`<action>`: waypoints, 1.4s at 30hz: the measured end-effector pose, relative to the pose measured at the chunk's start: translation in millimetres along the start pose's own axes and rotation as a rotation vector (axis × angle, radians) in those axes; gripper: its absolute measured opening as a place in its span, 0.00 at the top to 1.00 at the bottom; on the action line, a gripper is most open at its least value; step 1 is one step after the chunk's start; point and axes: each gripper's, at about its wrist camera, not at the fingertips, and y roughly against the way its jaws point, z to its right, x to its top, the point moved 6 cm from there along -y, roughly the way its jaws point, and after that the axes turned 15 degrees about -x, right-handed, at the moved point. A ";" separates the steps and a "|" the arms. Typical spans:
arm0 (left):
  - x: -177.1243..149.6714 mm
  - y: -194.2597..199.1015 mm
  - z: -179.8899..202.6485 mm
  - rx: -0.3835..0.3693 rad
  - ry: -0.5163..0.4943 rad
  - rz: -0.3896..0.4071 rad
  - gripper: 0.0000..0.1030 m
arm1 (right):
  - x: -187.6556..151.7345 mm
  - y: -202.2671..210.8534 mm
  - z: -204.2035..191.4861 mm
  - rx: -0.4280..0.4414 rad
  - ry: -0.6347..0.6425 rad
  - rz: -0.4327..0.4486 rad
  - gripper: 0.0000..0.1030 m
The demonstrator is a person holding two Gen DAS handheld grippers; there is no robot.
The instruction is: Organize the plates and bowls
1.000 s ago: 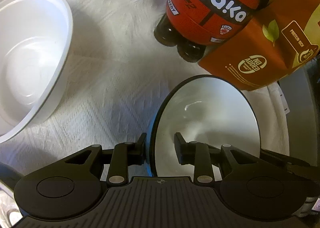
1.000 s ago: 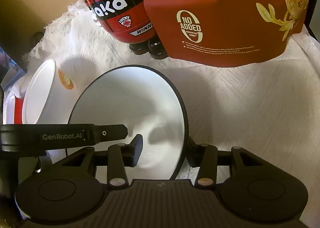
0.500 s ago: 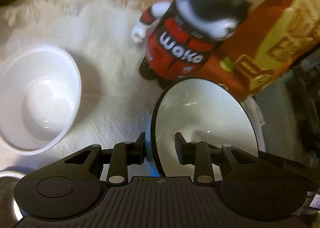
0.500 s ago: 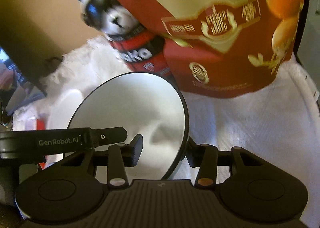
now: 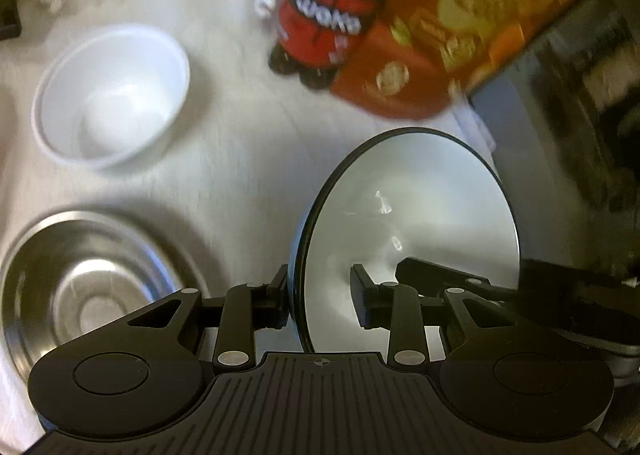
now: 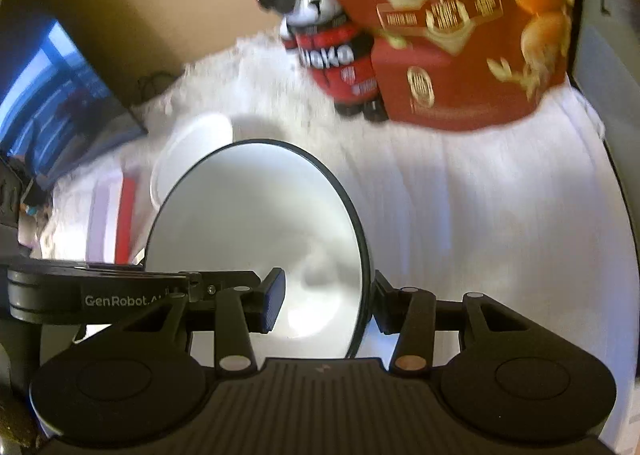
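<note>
A dark-rimmed bowl with a white inside (image 5: pixel 420 207) hangs above the white cloth, gripped from both sides. My left gripper (image 5: pixel 320 299) is shut on its left rim, one finger outside the wall and one inside. My right gripper (image 6: pixel 326 297) is shut on the right rim of the same bowl (image 6: pixel 256 223). Each view shows the other gripper's black finger reaching into the bowl. A white bowl (image 5: pixel 112 95) sits empty on the cloth at the left, also visible behind the held bowl (image 6: pixel 192 151). A steel bowl (image 5: pixel 88 287) lies at the near left.
A panda-like toy in a red suit (image 5: pixel 320 15) (image 6: pixel 332 55) and a red egg box (image 5: pixel 460 23) (image 6: pixel 460 35) stand at the back of the cloth (image 5: pixel 240 135). A red-edged object (image 6: pixel 124 215) lies at the left. Dark clutter borders the right side.
Both grippers have risen with the dark-rimmed bowl between them and pulled back from the toy and box. The white bowl looks smaller and the steel bowl has come into the left wrist view.
</note>
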 end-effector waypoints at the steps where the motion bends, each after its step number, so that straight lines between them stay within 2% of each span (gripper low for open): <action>1: -8.6 -1.5 -0.3 0.005 -0.005 -0.010 0.67 | -9.2 -1.8 -0.2 -0.005 -0.006 -0.015 0.55; 7: -42.1 -18.0 -7.8 -0.004 -0.027 -0.101 0.67 | -41.9 -20.5 7.1 -0.031 -0.059 -0.087 0.55; 11: -49.5 -24.9 -16.0 0.025 -0.045 -0.120 0.67 | -54.6 -32.1 5.3 -0.066 -0.051 -0.089 0.55; 24: -40.3 -11.0 -15.5 0.019 -0.073 -0.094 0.72 | -49.9 -27.2 5.5 -0.092 -0.043 -0.048 0.55; 33: -27.0 4.4 -4.1 0.034 -0.144 -0.044 0.73 | -40.6 -5.6 4.4 -0.177 0.037 0.063 0.55; 38: -26.3 -3.7 0.1 0.089 -0.237 -0.067 0.73 | -38.5 -2.2 13.4 -0.223 0.032 0.096 0.54; 42: -22.5 -15.0 -5.2 0.158 -0.292 -0.070 0.73 | -43.8 -7.8 22.4 -0.233 0.008 0.075 0.50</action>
